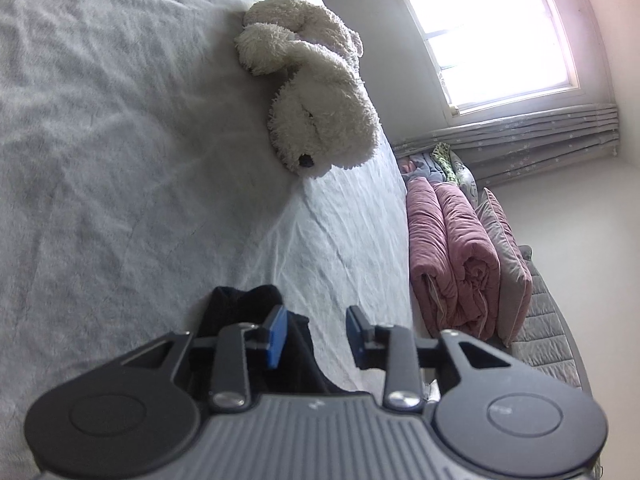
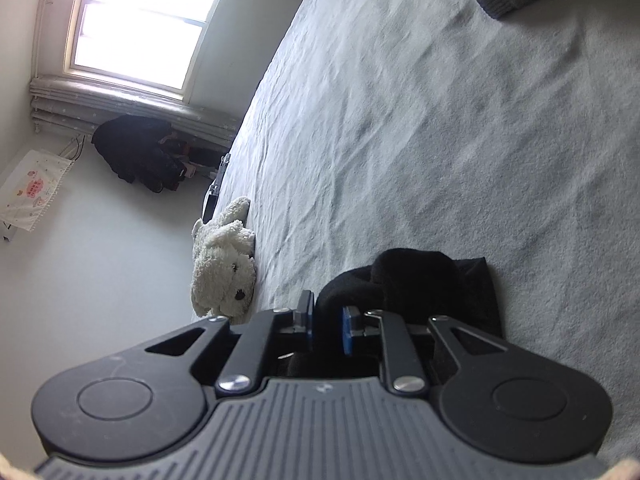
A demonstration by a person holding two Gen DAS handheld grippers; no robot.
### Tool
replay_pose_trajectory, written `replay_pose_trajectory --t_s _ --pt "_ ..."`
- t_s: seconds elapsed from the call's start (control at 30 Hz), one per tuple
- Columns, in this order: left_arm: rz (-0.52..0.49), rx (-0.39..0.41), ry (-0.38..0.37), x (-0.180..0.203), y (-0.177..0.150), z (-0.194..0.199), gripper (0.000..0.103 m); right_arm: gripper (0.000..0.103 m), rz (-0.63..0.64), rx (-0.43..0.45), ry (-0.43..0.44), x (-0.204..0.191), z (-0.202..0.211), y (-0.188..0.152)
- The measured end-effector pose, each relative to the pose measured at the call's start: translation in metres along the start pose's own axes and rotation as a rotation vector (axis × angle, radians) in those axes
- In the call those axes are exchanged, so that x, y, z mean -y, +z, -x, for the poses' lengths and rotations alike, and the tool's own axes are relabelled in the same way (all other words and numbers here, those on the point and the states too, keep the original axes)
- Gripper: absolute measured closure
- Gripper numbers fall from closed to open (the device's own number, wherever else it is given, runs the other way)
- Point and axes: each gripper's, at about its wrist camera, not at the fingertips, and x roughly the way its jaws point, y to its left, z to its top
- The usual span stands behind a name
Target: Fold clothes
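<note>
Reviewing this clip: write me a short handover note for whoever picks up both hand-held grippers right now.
Left hand-held gripper: jaws open, holding nothing; black garment lies just under and beside its left finger.
Right hand-held gripper: jaws narrowed around a bunched part of the same black garment; whether it is firmly pinched cannot be told.
Garment sits crumpled on the grey bedsheet. White plush dog lies further off near the bed edge, clear of the work.
Done: no fold visible yet.
Left: take a second hold with the left, spread the garment flat, then fold.
</note>
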Motion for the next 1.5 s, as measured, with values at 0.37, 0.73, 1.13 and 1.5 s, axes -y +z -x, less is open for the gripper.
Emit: replay_pose_trajectory --t_s 0.37,0.73,1.13,1.5 --pt "-0.254 0.03 0.1 0.003 0.009 0.006 0.055 0.062 0.319 0.049 -0.132 -0.021 0.001 0.001" --pt "-0.6 -0.042 0.158 0.014 -0.004 -0.021 0.054 0.041 0.839 0.014 -0.26 -0.04 -0.019 -0.027" --pt "-0.537 0.076 0.082 0.01 -0.008 -0.02 0.096 0.092 0.802 0.066 -0.222 -0.031 -0.05 -0.028" --pt "-0.559 0.11 0.168 0.009 -0.009 -0.031 0.093 0.088 0.754 0.147 -0.303 -0.02 -0.054 -0.024"
